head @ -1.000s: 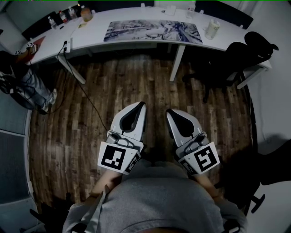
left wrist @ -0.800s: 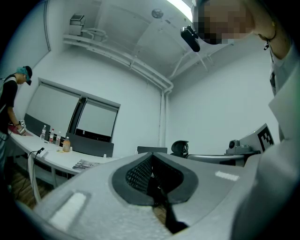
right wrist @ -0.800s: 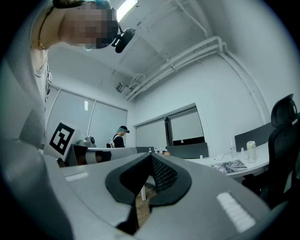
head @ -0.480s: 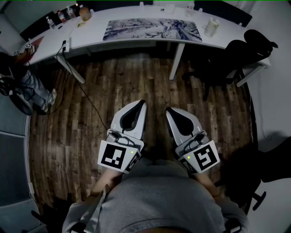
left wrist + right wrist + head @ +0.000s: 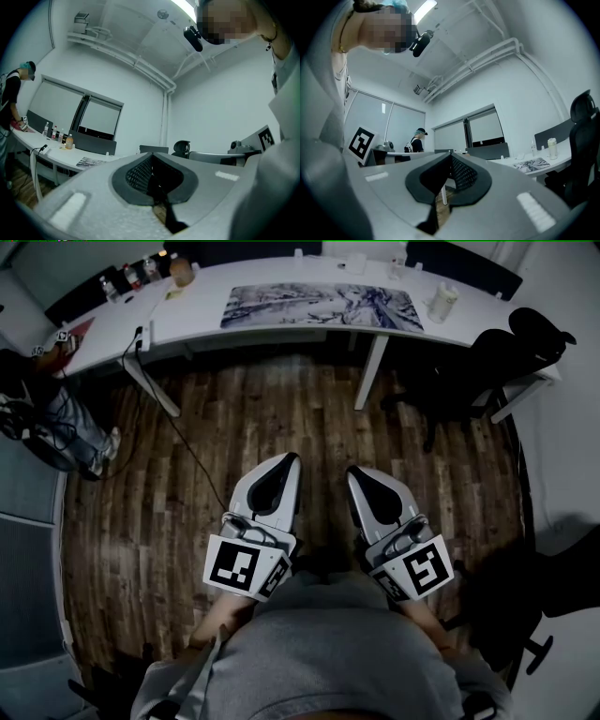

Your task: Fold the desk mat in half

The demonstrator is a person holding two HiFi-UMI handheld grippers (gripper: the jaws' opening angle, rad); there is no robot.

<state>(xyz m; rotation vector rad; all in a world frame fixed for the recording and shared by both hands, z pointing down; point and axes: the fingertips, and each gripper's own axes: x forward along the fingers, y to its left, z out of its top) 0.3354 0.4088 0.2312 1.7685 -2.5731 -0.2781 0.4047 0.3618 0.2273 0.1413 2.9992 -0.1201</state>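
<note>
The desk mat (image 5: 322, 307), printed in grey and white, lies flat and unfolded on the long white desk (image 5: 197, 310) at the top of the head view. It also shows small and far off as the mat (image 5: 89, 162) in the left gripper view and the mat (image 5: 531, 164) in the right gripper view. My left gripper (image 5: 292, 459) and right gripper (image 5: 354, 472) hang side by side over the wooden floor, close to my body and well short of the desk. Both are shut with nothing between the jaws.
A white tumbler (image 5: 441, 302) stands right of the mat; several bottles (image 5: 141, 270) stand at the desk's left end. Black office chairs (image 5: 487, 357) sit at the right. A person (image 5: 47, 399) stands at the far left. A cable (image 5: 183, 442) trails across the floor.
The view has shifted a little, so the desk and mat sit slightly further right in the picture. Both grippers stay shut in about the same place.
</note>
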